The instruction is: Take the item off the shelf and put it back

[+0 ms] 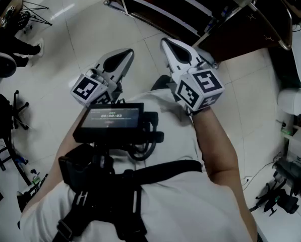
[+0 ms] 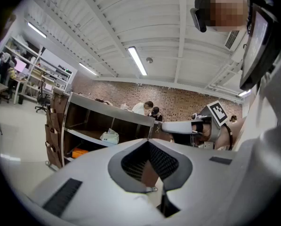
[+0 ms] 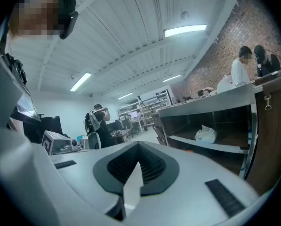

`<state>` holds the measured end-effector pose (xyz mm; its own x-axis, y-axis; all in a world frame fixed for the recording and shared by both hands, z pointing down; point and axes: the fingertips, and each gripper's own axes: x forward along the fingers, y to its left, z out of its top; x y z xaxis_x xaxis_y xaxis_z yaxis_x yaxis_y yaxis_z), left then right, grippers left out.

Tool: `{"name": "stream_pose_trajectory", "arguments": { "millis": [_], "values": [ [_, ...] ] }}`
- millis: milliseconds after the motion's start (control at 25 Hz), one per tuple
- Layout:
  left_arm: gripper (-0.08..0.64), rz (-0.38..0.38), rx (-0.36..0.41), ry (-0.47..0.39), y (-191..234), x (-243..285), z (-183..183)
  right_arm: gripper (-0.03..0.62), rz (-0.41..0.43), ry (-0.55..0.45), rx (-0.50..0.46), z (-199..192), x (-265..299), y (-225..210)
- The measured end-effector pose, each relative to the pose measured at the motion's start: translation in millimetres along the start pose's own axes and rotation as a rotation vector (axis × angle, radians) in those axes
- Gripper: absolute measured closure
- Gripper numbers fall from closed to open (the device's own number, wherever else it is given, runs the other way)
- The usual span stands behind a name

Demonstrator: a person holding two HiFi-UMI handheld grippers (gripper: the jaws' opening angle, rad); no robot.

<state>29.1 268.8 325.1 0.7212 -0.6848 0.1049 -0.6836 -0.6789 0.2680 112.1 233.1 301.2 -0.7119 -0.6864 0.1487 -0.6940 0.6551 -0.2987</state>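
A pale tiled floor [image 1: 54,44] lay below, with a thin-legged black stand [image 1: 33,11] near its upper left. Two people [image 2: 148,109] stood by a brick wall [image 2: 187,98] under long ceiling lights [image 2: 137,61].

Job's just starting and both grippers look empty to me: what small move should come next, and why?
Probably carry the right gripper forward toward the white bag on the shelf and open it: its jaws are shut on nothing, and the bag lies well ahead.
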Motion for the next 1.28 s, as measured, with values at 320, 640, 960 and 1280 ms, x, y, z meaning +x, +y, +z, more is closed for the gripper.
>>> {"name": "stream_pose_trajectory", "arguments": {
  "millis": [320,640,960,1280],
  "values": [
    [0.552,-0.001,-0.009,0.010,6,2,2,0.588,-0.006,0.009,0.001,0,8,-2],
    [0.552,0.014,-0.032,0.055,39,25,-13,0.588,-0.024,0.062,0.065,-26,35,-37],
    [0.552,0.089,-0.063,0.102,121,65,-11,0.588,0.005,0.130,0.069,-44,120,-99],
    [0.552,0.090,-0.078,0.174,198,145,13,0.586,0.082,0.113,0.138,-25,209,-164]
  ]
}}
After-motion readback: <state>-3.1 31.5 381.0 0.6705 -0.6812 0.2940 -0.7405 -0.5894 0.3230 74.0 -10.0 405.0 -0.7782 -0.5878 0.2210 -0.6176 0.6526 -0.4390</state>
